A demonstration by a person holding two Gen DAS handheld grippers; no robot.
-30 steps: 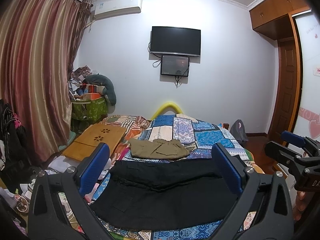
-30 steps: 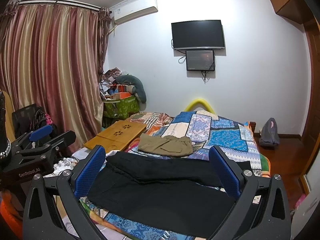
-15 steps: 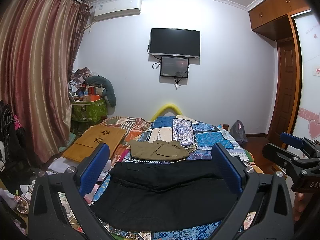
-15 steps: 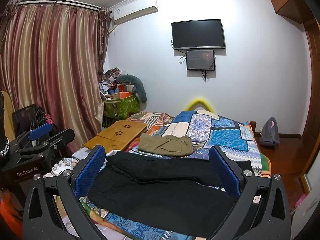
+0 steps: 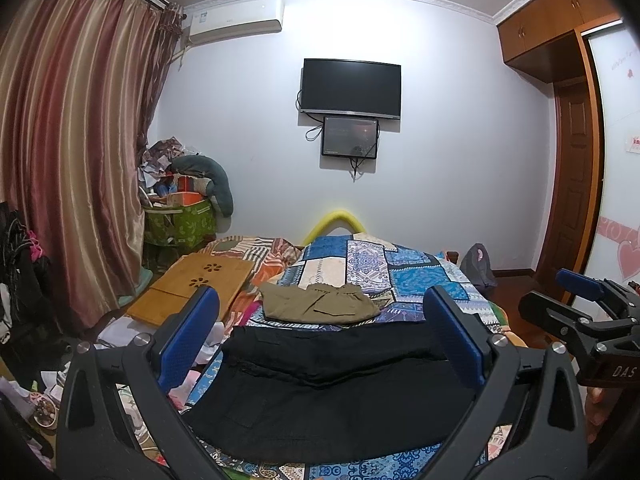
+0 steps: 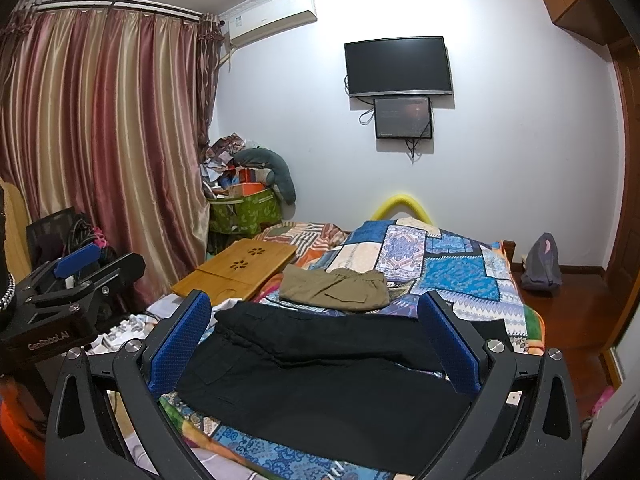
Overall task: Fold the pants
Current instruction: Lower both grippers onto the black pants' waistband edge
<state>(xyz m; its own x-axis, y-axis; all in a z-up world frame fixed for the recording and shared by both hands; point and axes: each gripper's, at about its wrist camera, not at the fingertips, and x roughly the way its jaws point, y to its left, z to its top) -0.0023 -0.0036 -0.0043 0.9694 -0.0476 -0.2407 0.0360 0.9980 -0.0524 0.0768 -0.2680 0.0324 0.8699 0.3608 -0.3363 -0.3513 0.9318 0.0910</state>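
Nothing much has moved since the frames 1 second ago: both views shift only slightly, and the garments lie as they did. Black pants [image 5: 336,392] are spread flat across the near end of the bed, over a blue patchwork quilt [image 5: 408,280], with one part doubled back along their far edge. Just beyond them, apart from the black cloth, sits a folded pair of olive-khaki pants [image 5: 320,304].

Above the black pants the left gripper [image 5: 320,336] hangs with its blue-padded fingers [image 5: 188,336] spread wide, gripping nothing. The right gripper [image 6: 316,340] hovers the same way, its blue pads [image 6: 180,340] set wide apart and empty, not touching the cloth. Each tool shows at the edge of the other's view.

Left of the bed a bamboo lap table [image 6: 240,268] lies flat, near a green storage bin [image 6: 244,212] heaped with clutter. Striped curtains [image 6: 104,152] cover the left wall. On the far wall a dark TV [image 5: 351,87] hangs over a smaller screen [image 5: 350,137], with an air conditioner [image 5: 236,20] high up to their left.
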